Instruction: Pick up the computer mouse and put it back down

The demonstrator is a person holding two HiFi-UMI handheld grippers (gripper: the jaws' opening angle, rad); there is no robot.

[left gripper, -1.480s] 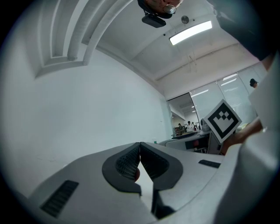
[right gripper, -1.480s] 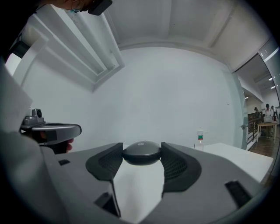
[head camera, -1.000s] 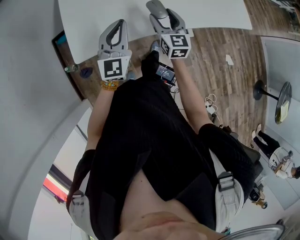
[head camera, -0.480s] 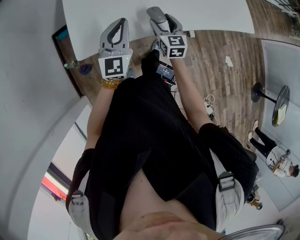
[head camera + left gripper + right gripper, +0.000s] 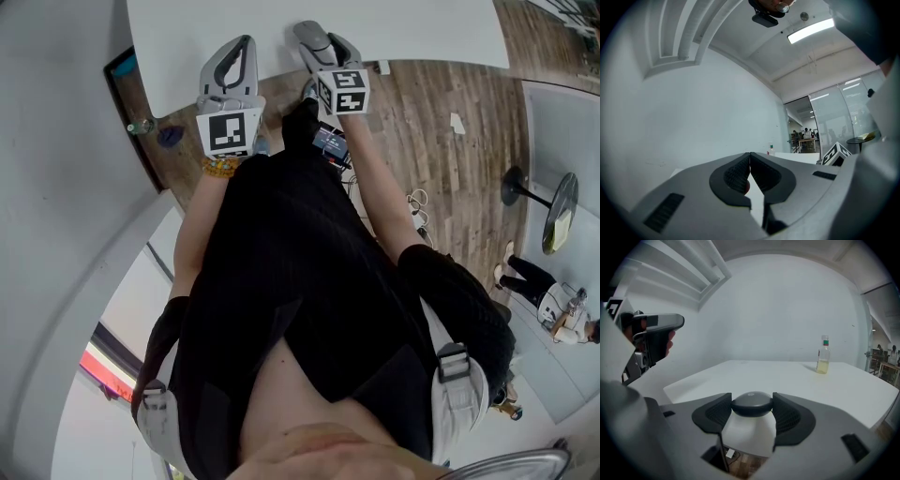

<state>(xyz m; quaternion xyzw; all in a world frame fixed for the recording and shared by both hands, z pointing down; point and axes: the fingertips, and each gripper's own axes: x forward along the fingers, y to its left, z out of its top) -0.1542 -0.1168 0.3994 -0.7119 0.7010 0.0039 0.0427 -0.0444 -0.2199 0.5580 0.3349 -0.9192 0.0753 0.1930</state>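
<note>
Right tool [image 5: 752, 396] has the mouse [image 5: 751, 405]: dark and rounded, pinched by its sides between the two ribbed pads, up at the near edge of the white table [image 5: 797, 378]. Under the tool, wooden floor [image 5: 441, 112] shows through the gap. Left tool [image 5: 749, 155] is closed up tight, tips meeting, nothing between them, pointing across the table toward the wall. From the head view, both tools sit side by side over the table's edge, the left one a little apart from the right. Far back on the table stands a small bottle [image 5: 823, 356], well away from the mouse.
</note>
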